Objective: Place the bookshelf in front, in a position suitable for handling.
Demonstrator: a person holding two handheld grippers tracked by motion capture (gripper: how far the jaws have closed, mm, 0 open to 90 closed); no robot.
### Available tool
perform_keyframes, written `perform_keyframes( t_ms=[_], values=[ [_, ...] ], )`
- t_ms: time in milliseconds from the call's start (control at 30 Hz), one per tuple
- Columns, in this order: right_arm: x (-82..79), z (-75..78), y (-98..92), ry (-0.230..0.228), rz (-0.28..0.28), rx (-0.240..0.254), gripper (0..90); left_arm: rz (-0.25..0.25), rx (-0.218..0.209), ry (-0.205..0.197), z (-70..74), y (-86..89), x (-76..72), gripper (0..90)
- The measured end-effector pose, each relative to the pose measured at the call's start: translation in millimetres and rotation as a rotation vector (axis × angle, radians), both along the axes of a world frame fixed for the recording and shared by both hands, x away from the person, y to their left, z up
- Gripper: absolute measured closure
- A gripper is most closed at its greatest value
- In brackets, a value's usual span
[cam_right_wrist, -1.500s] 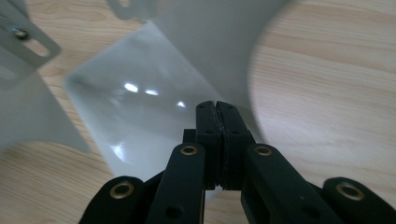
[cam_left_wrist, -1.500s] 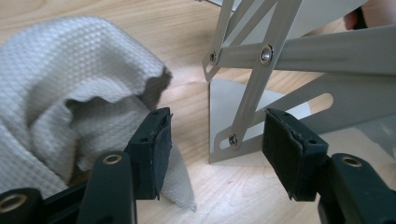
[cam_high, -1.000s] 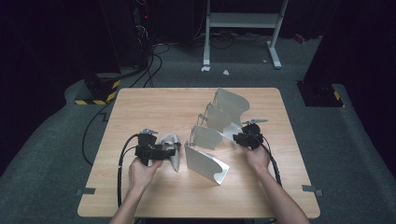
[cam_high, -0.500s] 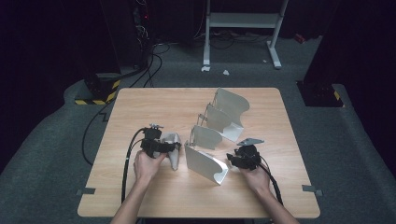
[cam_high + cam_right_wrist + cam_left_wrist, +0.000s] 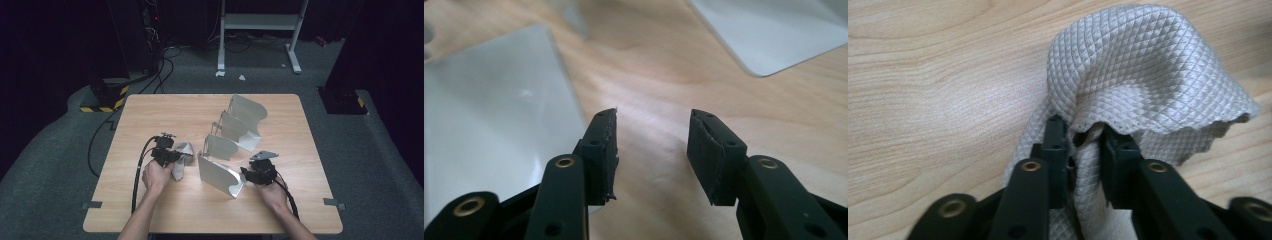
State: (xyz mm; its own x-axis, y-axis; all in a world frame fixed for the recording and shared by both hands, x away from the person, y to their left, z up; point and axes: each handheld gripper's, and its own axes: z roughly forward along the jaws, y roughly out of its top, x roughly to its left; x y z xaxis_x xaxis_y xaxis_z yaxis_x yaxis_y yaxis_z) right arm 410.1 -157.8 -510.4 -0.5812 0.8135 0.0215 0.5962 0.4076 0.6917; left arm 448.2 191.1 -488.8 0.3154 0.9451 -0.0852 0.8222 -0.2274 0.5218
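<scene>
Pale grey diamond-weave cloth [image 5: 1143,70], black jaws, light woodgrain table [image 5: 165,115]

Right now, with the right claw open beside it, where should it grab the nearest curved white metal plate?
Probably the upright top edge of the nearest curved white metal plate, coming from above. It stands on its curled foot, thin enough for the open right claw to straddle.

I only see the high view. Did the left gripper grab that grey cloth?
Observer: Yes, the left gripper has just closed; its jaws pinch a fold of the cloth.
Operator: What's the cloth like?
Observer: It has a woven diamond pattern and a wavy edge.
Operator: Is the right gripper holding anything?
Observer: No. The right gripper has open jaws with only the table between them.
Operator: What's beside it?
Observer: The nearest metal sheet, just past one of its jaws.
</scene>
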Motion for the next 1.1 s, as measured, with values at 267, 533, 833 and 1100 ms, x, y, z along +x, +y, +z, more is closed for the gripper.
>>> perform_keyframes(
  t_ms=[267, 533, 833, 1100],
  values=[
    [37.7, 29.9, -14.2, 0.005, -0.092, 0.057, 68.8, -0.081, -0.066, 0.038, 2.8, -11.3, -6.7, 81.9],
    [78.5, 47.1, -4.3, 0.09, -0.136, 0.035, 76.9, -0.185, -0.143, 0.097, 6.4, -31.9, -16.6, 82.0],
    [97.6, 57.9, 16.3, 0.121, -0.119, -0.034, 78.3, -0.225, -0.166, 0.119, 7.3, -40.6, -20.3, 82.0],
    [100.3, 55.2, 19.8, 0.136, -0.117, -0.016, 77.7, -0.257, -0.176, 0.126, 9.9, -48.2, -25.5, 82.0]
  ],
)
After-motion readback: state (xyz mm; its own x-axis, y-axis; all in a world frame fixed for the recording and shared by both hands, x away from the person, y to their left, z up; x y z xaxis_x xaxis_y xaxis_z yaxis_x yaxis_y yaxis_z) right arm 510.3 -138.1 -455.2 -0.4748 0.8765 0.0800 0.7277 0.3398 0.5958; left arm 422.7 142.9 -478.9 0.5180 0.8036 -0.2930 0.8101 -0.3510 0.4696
